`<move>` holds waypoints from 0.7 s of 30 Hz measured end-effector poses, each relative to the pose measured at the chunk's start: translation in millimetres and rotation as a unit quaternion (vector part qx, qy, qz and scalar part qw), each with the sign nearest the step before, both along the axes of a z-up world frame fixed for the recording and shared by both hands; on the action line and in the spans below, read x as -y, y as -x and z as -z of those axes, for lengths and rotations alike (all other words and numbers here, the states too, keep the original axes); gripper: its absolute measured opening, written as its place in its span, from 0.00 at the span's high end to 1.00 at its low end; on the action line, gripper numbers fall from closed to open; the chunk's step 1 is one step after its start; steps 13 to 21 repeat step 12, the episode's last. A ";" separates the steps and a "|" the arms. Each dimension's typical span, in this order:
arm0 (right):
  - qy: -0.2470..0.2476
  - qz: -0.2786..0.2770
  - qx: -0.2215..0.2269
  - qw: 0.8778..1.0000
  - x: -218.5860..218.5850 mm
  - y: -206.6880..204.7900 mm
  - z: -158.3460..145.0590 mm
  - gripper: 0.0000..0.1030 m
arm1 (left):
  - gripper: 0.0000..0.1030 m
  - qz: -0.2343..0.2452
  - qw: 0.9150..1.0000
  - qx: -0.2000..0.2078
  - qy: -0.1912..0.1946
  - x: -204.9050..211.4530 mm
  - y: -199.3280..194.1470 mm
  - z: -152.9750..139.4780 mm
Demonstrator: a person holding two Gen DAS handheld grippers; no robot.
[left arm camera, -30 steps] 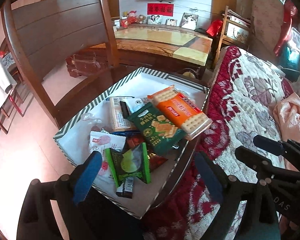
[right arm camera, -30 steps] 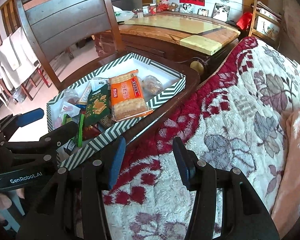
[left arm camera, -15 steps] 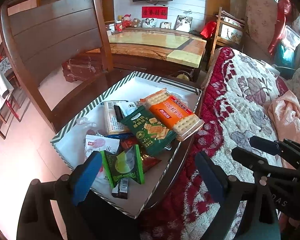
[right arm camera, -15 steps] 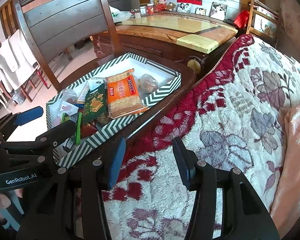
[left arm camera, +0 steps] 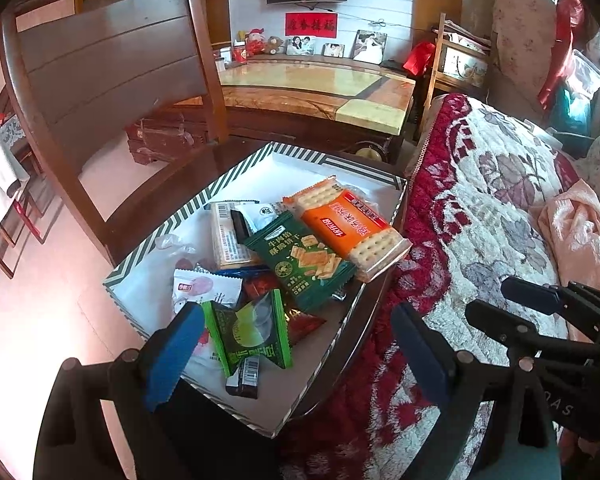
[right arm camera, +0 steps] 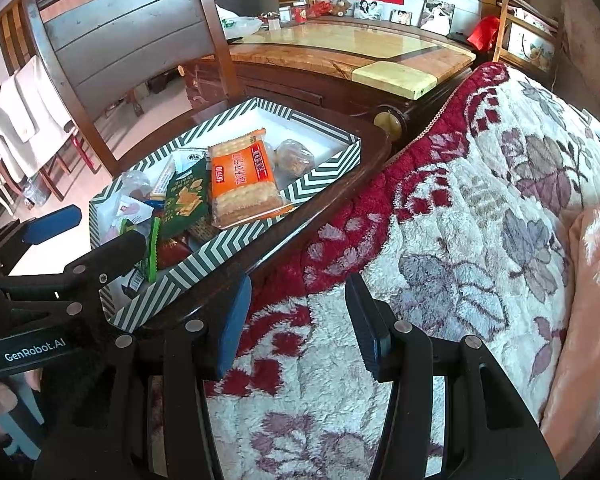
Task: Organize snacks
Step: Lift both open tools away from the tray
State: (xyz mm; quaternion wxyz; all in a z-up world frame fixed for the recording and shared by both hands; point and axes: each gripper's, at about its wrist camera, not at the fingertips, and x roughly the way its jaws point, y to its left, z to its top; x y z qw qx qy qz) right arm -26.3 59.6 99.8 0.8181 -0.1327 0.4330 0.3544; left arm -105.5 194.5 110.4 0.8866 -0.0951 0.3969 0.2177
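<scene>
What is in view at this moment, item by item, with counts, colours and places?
striped cardboard box: one, green-and-white, on the dark wooden chair seat.
orange cracker pack: one, orange, atop the pile at the box's far right.
dark green cracker packet: one, mid-box, beside the orange pack.
bright green wrapped snack: one, near end of box.
fleece blanket: one, red-and-white floral, right of the chair.
left gripper: one, black with blue pads, open above the box's near end.
right gripper: one, black, open and empty over the blanket.

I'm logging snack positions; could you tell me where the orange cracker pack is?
The orange cracker pack lies in the striped box, on the side toward the blanket, partly overlapping the green cracker packet.
</scene>
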 end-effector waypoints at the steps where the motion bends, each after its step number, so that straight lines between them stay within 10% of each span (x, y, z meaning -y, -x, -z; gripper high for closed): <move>1: 0.001 0.000 0.000 1.000 -0.1 -0.1 0.3 0.53 | 0.07 0.000 1.000 0.000 0.000 -0.1 0.0 0.0; 21: 0.005 0.000 -0.002 1.000 1.0 -0.3 3.4 0.53 | 0.07 0.013 1.000 0.019 -0.003 3.8 1.8 -3.2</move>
